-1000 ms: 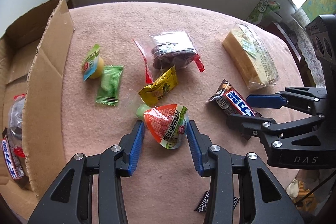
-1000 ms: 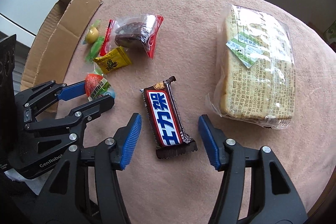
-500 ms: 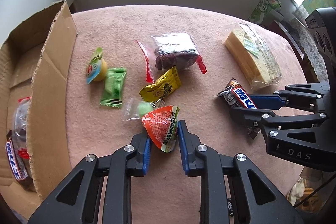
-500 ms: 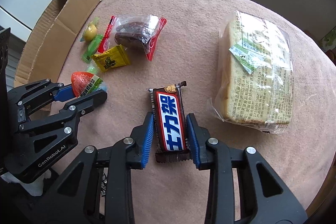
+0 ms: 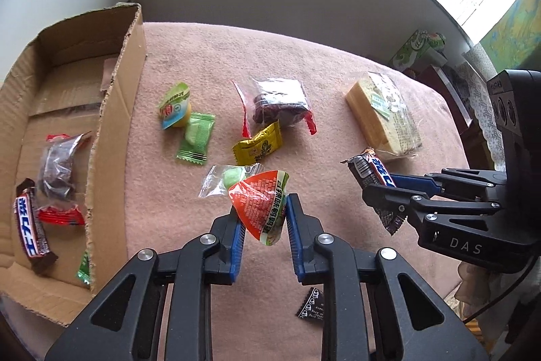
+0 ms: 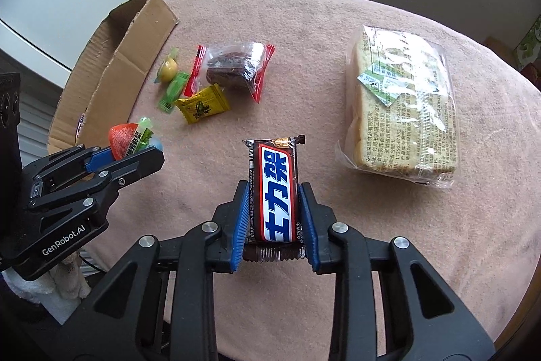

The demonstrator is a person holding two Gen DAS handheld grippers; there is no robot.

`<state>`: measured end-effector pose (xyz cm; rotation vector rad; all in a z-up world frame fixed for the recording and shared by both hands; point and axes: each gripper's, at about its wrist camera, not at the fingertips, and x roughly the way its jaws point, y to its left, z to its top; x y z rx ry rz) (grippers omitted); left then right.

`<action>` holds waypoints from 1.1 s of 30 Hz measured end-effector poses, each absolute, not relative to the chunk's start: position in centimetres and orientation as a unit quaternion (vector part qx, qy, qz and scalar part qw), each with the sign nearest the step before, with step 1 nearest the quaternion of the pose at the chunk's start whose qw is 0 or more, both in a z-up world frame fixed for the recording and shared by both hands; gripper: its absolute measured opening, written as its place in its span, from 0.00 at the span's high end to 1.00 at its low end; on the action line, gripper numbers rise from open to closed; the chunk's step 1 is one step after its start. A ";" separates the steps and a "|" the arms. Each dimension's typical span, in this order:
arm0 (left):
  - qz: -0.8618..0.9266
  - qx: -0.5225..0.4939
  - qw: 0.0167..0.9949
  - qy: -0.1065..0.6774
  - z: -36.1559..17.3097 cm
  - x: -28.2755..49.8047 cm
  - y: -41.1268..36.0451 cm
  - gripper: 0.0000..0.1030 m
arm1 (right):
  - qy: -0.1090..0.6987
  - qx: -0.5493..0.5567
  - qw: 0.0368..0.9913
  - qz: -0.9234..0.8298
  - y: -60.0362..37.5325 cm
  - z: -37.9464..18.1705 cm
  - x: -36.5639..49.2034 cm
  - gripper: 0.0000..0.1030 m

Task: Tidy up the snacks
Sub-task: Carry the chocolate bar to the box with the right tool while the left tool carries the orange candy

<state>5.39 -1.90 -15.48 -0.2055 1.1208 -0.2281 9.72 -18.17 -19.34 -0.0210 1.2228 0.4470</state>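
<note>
My left gripper (image 5: 263,208) is shut on an orange-and-green snack packet (image 5: 262,203) and holds it above the pink cloth; it also shows in the right wrist view (image 6: 126,137). My right gripper (image 6: 274,195) is shut on a brown chocolate bar with a blue-and-white label (image 6: 274,188), lifted off the cloth; the bar also shows in the left wrist view (image 5: 372,173). An open cardboard box (image 5: 111,110) stands at the left and holds a chocolate bar (image 5: 30,225) and a clear-wrapped dark cake (image 5: 57,168).
On the cloth lie a yellow jelly cup (image 5: 174,107), a green candy (image 5: 194,137), a clear-wrapped green candy (image 5: 226,178), a yellow packet (image 5: 258,144), a dark cake in clear wrap (image 5: 280,104) and a large biscuit pack (image 5: 383,114). A small black wrapper (image 5: 312,307) lies near the front edge.
Both grippers closed on their snacks, then lifted them off the cloth. The clear-wrapped green candy came into view where the orange packet lay.
</note>
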 end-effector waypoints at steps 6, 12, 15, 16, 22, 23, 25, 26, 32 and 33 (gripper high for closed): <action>-0.102 -0.114 0.848 0.508 -13.6 4.7 -0.4 0.79 | 0.546 -0.009 0.808 0.219 -17.2 -16.4 10.1 0.71; -0.093 -0.132 0.859 0.487 -11.9 4.1 1.4 0.79 | 0.523 -0.021 0.816 0.243 -14.5 -13.8 10.6 0.71; -0.085 -0.139 0.864 0.476 -11.1 3.8 2.6 0.79 | 0.515 -0.029 0.817 0.257 -12.7 -12.9 10.7 0.71; -0.081 -0.143 0.865 0.474 -10.8 3.6 3.2 0.79 | 0.512 -0.033 0.817 0.261 -12.1 -12.6 10.8 0.71; -0.054 -0.157 0.872 0.461 -10.1 4.0 5.7 0.79 | 0.500 -0.056 0.816 0.285 -8.6 -11.3 11.7 0.71; -0.050 -0.158 0.873 0.459 -9.9 4.0 6.2 0.79 | 0.498 -0.059 0.816 0.289 -8.0 -11.1 11.8 0.71; -0.041 -0.160 0.875 0.455 -9.7 4.0 7.1 0.79 | 0.494 -0.064 0.815 0.296 -6.9 -10.8 12.2 0.71; -0.038 -0.160 0.876 0.454 -9.6 4.1 7.6 0.79 | 0.493 -0.066 0.814 0.299 -6.4 -10.6 12.4 0.71; -0.019 -0.163 0.879 0.448 -9.4 5.0 10.3 0.79 | 0.485 -0.083 0.810 0.317 -2.6 -10.2 13.9 0.71; -0.015 -0.162 0.880 0.446 -9.3 5.2 10.7 0.79 | 0.484 -0.085 0.809 0.321 -2.0 -10.1 14.1 0.71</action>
